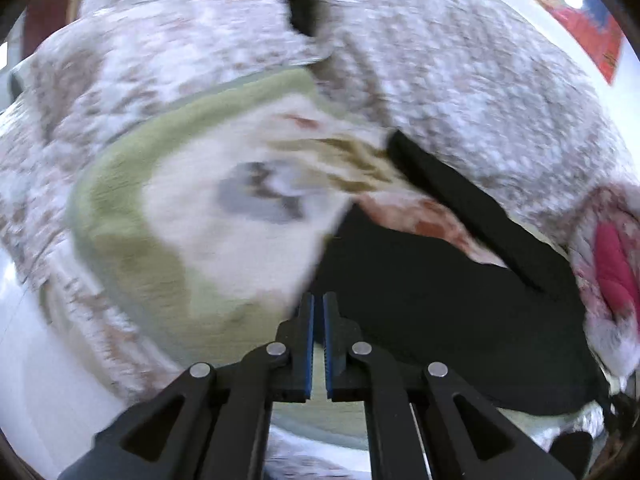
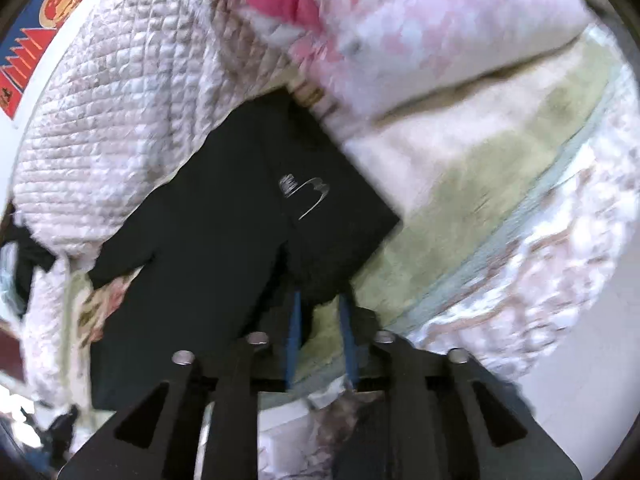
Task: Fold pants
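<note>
The black pants [image 2: 224, 216] lie folded on a bed, with a small white logo [image 2: 306, 194] facing up. In the right wrist view my right gripper [image 2: 320, 300] is at the near corner of the pants. Its blue pads [image 2: 294, 328] stand apart, the black corner lies loose at the tips, and green blanket shows between the pads. In the left wrist view the pants [image 1: 420, 300] spread out to the right of my left gripper [image 1: 318, 300]. That gripper is shut at the cloth's left edge, and nothing shows between its blue pads [image 1: 308, 340].
The pants rest on a cream blanket with a green border [image 1: 132, 216] [image 2: 460, 208]. A quilted grey-white cover [image 1: 460, 80] [image 2: 120, 100] lies behind it. A pink and white quilt [image 2: 400, 28] [image 1: 612, 264] is bunched at one side. A red and blue poster [image 1: 560, 0] hangs on the wall.
</note>
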The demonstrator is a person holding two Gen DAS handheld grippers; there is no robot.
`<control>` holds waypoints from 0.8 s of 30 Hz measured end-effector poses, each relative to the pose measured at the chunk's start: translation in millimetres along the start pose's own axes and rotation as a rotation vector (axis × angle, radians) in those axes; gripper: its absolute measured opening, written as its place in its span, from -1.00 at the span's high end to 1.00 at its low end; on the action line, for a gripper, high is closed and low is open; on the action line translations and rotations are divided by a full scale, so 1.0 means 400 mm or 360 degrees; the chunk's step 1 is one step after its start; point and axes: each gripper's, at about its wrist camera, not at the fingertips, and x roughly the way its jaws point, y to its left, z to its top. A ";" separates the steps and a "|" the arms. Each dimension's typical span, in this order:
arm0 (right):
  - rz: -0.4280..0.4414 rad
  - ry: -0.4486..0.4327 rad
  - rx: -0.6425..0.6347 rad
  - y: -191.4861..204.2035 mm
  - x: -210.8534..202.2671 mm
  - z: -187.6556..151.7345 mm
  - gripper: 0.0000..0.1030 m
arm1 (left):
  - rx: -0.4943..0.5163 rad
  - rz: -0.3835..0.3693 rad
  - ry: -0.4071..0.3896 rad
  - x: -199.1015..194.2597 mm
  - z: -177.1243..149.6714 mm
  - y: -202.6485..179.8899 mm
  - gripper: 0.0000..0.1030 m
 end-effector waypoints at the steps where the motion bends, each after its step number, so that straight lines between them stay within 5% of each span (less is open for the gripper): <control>1: -0.0023 -0.0022 0.0007 0.000 -0.008 0.003 0.44 | 0.0043 -0.0036 0.0012 0.009 0.000 -0.029 0.88; 6: -0.0198 -0.0179 -0.0020 0.004 -0.048 0.021 0.44 | 0.0237 -0.0217 0.0107 0.065 -0.008 -0.184 0.88; 13: 0.0007 -0.0098 -0.0429 0.133 0.025 0.013 0.44 | 0.0493 -0.0346 0.0186 0.108 -0.045 -0.343 0.59; 18: -0.0099 0.0111 -0.0399 0.100 0.137 0.003 0.45 | 0.0522 -0.0293 0.0311 0.159 -0.085 -0.343 0.58; 24: -0.0091 0.0032 -0.0343 0.093 0.077 0.015 0.45 | 0.0488 -0.0278 0.0290 0.139 -0.077 -0.315 0.58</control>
